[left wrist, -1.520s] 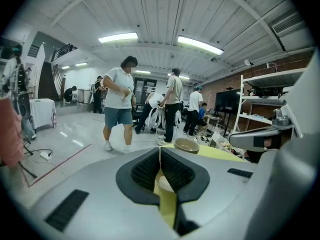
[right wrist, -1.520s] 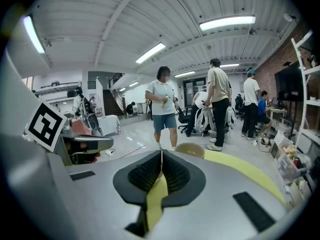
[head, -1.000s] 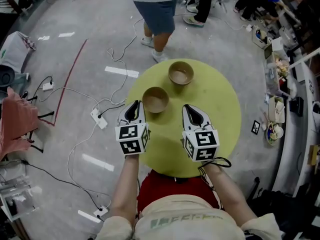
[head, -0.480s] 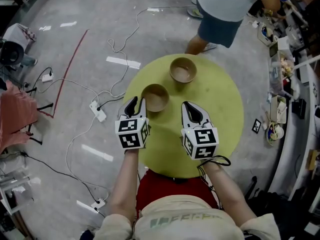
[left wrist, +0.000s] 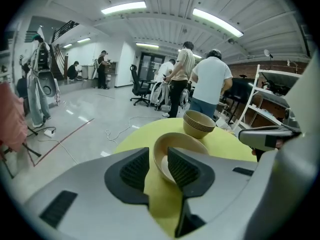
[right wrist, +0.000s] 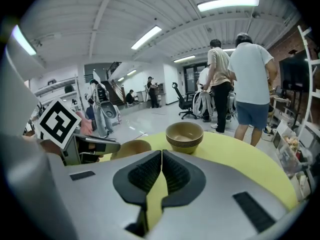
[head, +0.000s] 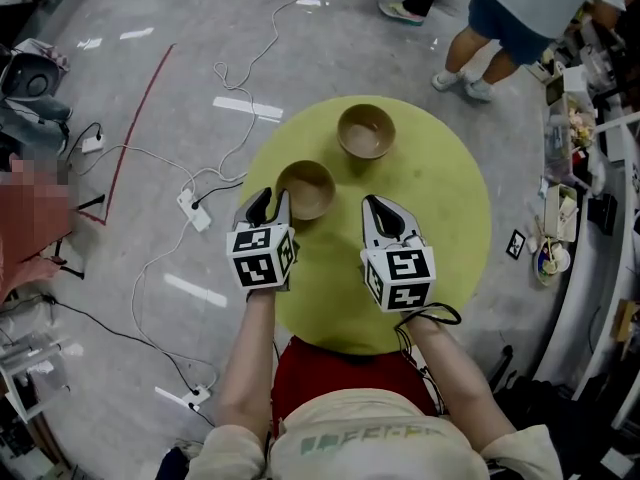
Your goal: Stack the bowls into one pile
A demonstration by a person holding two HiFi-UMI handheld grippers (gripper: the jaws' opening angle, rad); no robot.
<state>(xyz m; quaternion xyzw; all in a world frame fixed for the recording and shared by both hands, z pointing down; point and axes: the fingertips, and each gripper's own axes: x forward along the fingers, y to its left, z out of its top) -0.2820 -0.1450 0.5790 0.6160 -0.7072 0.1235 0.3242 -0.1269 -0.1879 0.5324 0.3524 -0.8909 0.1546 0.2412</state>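
So, L gripper (head: 272, 200) (left wrist: 157, 159) sits low over the round yellow-green worktop (head: 440, 218) w/ its fingers part spread. A single tan bowl (head: 306, 188) (left wrist: 180, 140) lies right at the tips. In the left gripper view the bowl's near rim shows in the gap and the R-hand finger (left wrist: 187, 166) covers part of its inside. Can't tell if either pad touches the wall, so not a firm pinch.

R gripper (head: 375, 208) (right wrist: 161, 156) has its fingers pressed together w/ nothing btw them, only a thin slit of worktop colour below the pads. It hovers beside the L gripper, to the right of the single bowl and apart from it. That bowl shows left of its fingers in the right gripper view (right wrist: 131, 148).

The stack of bowls (head: 365, 131) (left wrist: 199, 123) (right wrist: 184, 134), several nested and upright, stands further out beyond both sets of tips, straight ahead of the R fingers and ahead-right of the L ones, clear of the single bowl.

Marker cubes (head: 262, 265) sit behind the fingers on each gripper. Beyond the worktop's far edge a person (head: 520, 8) (right wrist: 252, 79) in shorts stands on the grey floor. Cables (head: 230, 78) and a power strip (head: 193, 211) trail off left of the L fingers.
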